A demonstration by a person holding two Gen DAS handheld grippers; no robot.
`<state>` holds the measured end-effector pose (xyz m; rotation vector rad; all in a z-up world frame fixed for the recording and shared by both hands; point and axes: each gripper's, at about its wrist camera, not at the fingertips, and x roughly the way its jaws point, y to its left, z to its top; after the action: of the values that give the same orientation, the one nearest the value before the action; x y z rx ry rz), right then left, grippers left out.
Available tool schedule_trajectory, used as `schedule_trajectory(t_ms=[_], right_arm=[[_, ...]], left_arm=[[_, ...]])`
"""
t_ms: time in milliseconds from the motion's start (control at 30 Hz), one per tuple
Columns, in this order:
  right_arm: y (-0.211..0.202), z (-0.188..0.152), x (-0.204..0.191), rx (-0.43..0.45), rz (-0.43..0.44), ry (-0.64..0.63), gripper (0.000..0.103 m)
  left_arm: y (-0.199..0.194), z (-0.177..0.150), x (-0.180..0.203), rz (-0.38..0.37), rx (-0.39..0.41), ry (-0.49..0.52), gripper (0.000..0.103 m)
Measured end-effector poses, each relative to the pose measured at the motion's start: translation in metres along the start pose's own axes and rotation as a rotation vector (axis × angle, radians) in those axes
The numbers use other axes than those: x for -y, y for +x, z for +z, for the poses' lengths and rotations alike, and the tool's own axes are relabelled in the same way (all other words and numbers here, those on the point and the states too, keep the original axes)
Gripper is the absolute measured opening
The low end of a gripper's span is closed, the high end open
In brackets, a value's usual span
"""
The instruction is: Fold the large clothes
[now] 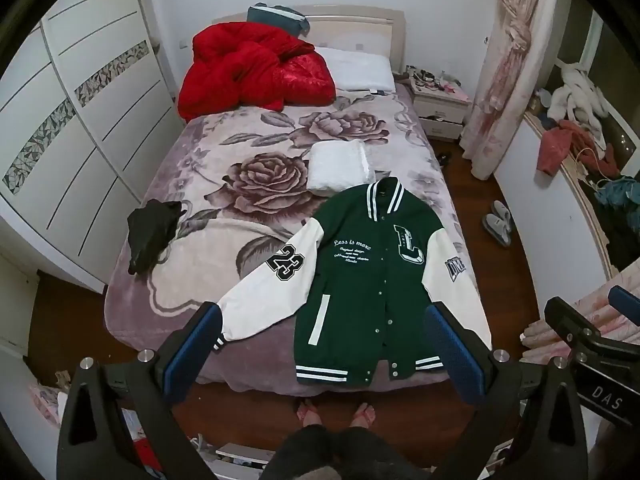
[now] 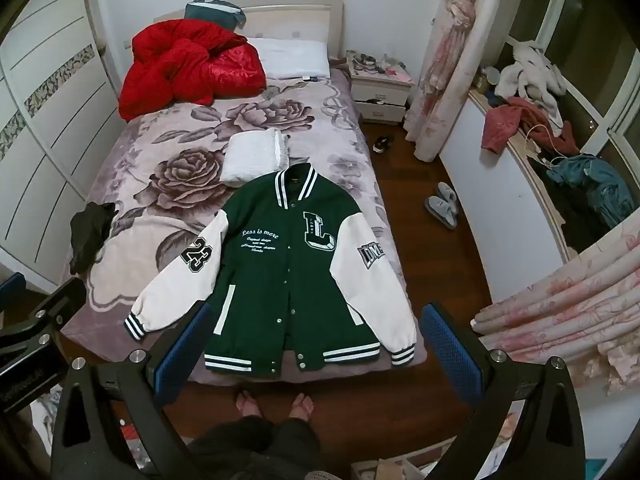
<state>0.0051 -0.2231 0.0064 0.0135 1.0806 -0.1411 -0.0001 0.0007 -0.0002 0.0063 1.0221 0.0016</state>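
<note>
The green-and-white varsity jacket (image 2: 292,276) lay spread flat, front up and snapped shut, at the foot of the bed (image 2: 168,216), its striped hem at the mattress edge and both white sleeves angled outward. The sleeve on my right reached almost to the bed's right side, its cuff at the corner; the other sleeve's cuff sat near the foot edge. Bare floral blanket stretched to the left of the jacket, with a crumpled black garment (image 2: 90,236) near the left side, well apart from the sleeve. A folded white bundle (image 2: 256,156) sat just beyond the collar, and a red quilt (image 2: 188,66) was heaped by the pillow (image 2: 292,58). Dark wood floor ran along the bed's right side, where grey slippers (image 2: 442,204) lay. I stood at the foot of the bed. My left gripper (image 1: 326,350) hung above the jacket's lower half, fingers wide apart, holding nothing. My right gripper (image 2: 316,346) hovered likewise, spread wide and touching nothing.
</note>
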Motion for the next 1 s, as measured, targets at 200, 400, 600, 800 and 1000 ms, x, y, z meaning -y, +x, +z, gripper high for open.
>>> schedule_trajectory(t_ms=[200,400,600,800,1000], right_arm=[[-0.002,0.0,0.007,0.005,0.0,0.007,0.103],[-0.005,0.0,0.003,0.009,-0.018,-0.013,0.103],[-0.013,0.007,0.003,0.016,-0.025,-0.015,0.103],[-0.028,0.011,0.001,0.027,-0.029,-0.023,0.103],[-0.035,0.012,0.0,0.033,-0.028,-0.031,0.103]], left_arm=[[0.002,0.001,0.001,0.005,-0.005,0.008,0.103],[-0.007,0.007,0.006,0.005,0.004,0.009,0.103],[-0.014,0.014,0.009,0.005,0.01,0.009,0.103],[-0.022,0.013,0.007,0.006,0.028,0.004,0.103],[-0.024,0.012,0.007,0.005,0.037,0.001,0.103]])
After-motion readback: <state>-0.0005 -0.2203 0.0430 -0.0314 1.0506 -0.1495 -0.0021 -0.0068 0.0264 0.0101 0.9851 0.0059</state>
